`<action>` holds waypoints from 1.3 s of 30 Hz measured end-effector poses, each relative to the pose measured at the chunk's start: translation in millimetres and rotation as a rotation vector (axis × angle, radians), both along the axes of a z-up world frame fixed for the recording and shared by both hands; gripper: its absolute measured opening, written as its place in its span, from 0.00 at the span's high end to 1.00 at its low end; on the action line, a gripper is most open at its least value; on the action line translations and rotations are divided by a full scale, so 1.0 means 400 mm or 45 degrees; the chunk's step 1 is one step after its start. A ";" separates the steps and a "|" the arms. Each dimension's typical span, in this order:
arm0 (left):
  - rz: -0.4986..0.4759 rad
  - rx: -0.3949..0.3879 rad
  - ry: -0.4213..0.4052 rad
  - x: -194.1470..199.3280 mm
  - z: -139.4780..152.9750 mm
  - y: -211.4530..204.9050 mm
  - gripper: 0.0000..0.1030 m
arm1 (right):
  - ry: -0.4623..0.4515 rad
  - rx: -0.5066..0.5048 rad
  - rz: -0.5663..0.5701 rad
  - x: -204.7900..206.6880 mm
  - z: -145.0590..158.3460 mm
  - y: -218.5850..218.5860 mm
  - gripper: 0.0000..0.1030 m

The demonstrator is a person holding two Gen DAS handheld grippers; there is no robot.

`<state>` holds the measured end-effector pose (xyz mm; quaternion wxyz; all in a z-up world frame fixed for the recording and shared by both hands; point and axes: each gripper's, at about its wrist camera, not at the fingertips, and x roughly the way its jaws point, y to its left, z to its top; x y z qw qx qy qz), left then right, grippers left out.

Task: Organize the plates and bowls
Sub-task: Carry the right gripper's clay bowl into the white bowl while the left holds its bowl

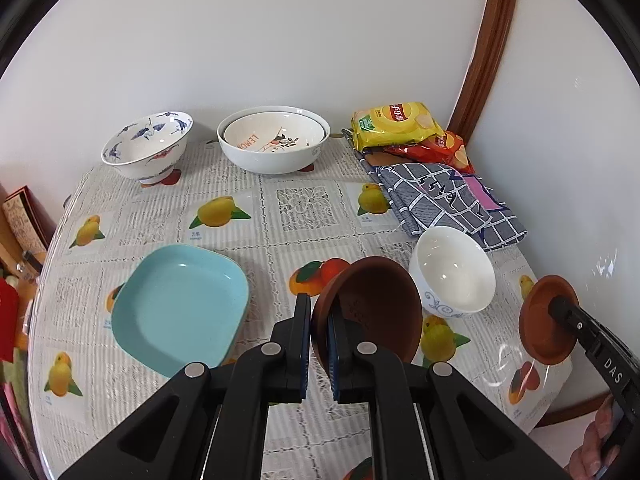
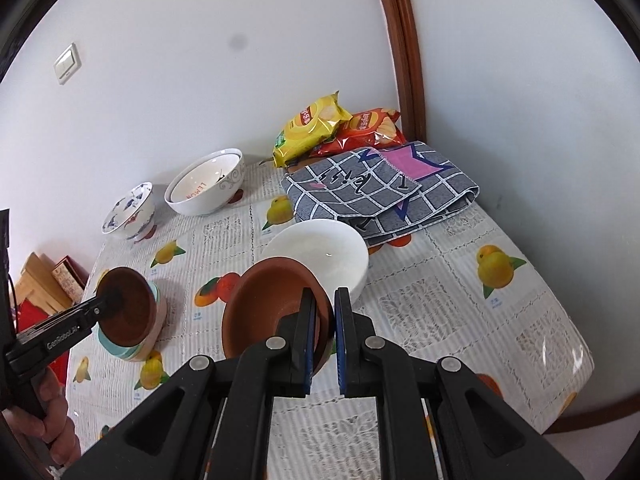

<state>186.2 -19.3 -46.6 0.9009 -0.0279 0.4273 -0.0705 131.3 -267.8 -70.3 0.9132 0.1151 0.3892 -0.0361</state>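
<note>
My left gripper [image 1: 319,344] is shut on the rim of a brown clay dish [image 1: 372,308], held tilted above the table beside a stack of light blue square plates [image 1: 180,308]. My right gripper [image 2: 323,340] is shut on the rim of a second brown clay dish [image 2: 268,312], held in front of a small white bowl [image 2: 324,252]. That white bowl also shows in the left wrist view [image 1: 454,276]. At the back stand a blue-patterned bowl [image 1: 148,148] and a large white bowl with a smaller bowl nested in it [image 1: 274,140].
A folded checked cloth [image 1: 448,200] and two crisp bags [image 1: 394,124] lie at the back right by the wall. The table [image 1: 280,208] has a fruit-print cover. A wooden frame [image 1: 488,52] stands in the corner. Boxes [image 2: 60,280] stand beyond the left edge.
</note>
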 end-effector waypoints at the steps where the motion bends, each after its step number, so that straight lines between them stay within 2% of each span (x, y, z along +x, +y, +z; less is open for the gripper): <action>1: -0.009 -0.004 0.004 0.002 -0.001 0.007 0.92 | -0.001 0.003 -0.018 -0.003 0.003 0.010 0.91; 10: -0.110 -0.042 0.034 0.024 -0.017 0.081 0.92 | -0.001 0.017 -0.178 -0.013 0.012 0.060 0.91; 15: -0.151 -0.033 0.052 0.041 -0.025 0.103 0.92 | -0.002 0.052 -0.205 -0.001 0.011 0.085 0.91; 28: -0.264 -0.032 0.112 0.063 -0.072 0.064 0.92 | -0.034 0.031 -0.250 0.008 0.011 0.112 0.91; 33: -0.253 -0.049 0.110 0.054 -0.071 0.040 0.92 | -0.035 0.034 -0.274 -0.020 0.011 0.078 0.91; 39: -0.185 -0.070 0.110 0.050 -0.066 0.031 0.92 | 0.011 0.051 -0.239 -0.005 -0.008 0.029 0.91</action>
